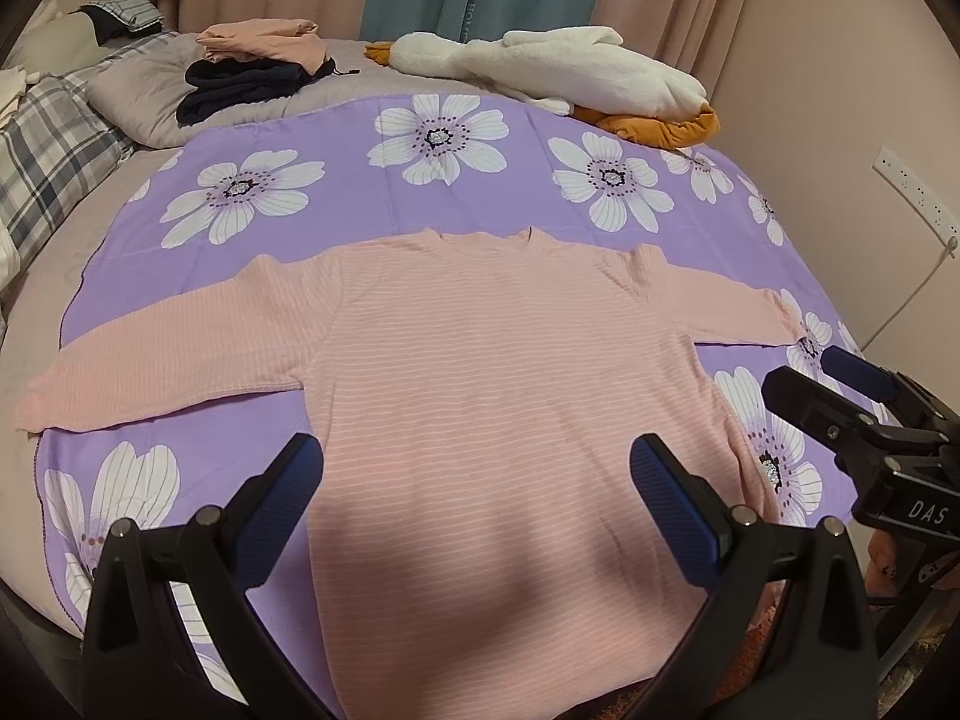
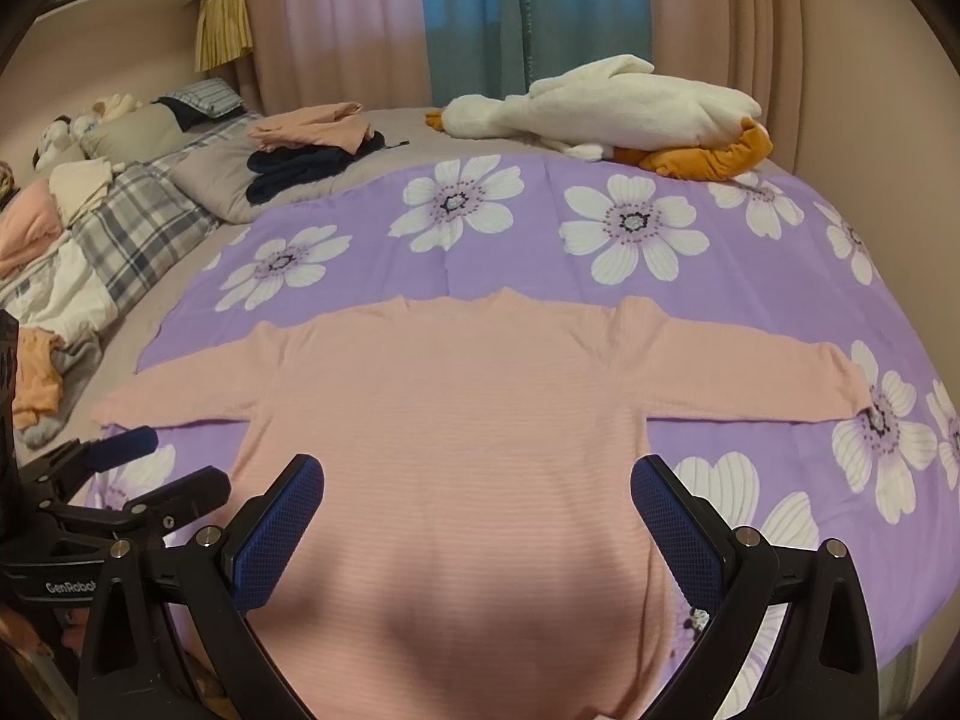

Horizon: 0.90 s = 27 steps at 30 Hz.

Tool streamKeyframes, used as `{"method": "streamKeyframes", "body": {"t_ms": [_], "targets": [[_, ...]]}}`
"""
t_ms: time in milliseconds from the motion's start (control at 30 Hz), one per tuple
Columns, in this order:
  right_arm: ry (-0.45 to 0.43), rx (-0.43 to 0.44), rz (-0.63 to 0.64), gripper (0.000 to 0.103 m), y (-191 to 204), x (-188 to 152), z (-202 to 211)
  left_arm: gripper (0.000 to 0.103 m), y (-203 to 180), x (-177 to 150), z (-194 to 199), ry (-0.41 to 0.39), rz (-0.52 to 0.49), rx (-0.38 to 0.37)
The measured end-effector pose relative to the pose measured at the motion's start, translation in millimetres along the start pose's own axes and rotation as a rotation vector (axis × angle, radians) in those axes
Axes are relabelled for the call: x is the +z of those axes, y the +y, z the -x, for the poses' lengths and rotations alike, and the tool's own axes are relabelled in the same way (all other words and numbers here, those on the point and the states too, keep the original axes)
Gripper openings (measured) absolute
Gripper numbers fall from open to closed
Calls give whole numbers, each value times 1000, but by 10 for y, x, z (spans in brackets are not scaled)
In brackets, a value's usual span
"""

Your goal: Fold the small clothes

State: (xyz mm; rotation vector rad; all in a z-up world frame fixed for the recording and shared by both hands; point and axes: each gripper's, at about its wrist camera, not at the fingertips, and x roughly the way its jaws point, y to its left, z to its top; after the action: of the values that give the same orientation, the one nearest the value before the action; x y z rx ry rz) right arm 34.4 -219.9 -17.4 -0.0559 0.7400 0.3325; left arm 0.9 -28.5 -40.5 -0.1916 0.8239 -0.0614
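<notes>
the left gripper (image 1: 477, 462) sits at the bottom centre of its own view with its two blue-padded fingers (image 1: 282, 510) spread wide apart, nothing between them, hovering over the lower body of a pink striped long-sleeved top (image 1: 480, 372). the right gripper (image 2: 477, 483) fills the bottom centre of its own view the same way, blue pads (image 2: 678, 531) far apart and gripping nothing, the top's hem area showing in the gap. whether either pair of tips actually touches the fabric cannot be told. the top lies flat and unfolded across the middle of both frames, neckline toward the upper part of the frame, both sleeves stretched out sideways to left and right, on a purple sheet with big white flowers (image 1: 432, 132) spread over the bed. (each gripper also shows in the other's view: the right one at the right edge of the left view, the left one at the lower left of the right view.) toward the upper left lies a small pile of clothes (image 1: 258, 69), pink on dark navy, and at upper right a white plush goose (image 1: 552, 69) with orange feet, both beyond the sheet's far edge.
</notes>
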Motion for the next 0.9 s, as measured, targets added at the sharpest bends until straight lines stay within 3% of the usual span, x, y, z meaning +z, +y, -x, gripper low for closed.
{"method": "streamKeyframes", "body": {"t_ms": [900], "targets": [[5, -3, -23, 102, -69, -1, -13, 102, -94, 17, 27, -8, -13, -37]]}}
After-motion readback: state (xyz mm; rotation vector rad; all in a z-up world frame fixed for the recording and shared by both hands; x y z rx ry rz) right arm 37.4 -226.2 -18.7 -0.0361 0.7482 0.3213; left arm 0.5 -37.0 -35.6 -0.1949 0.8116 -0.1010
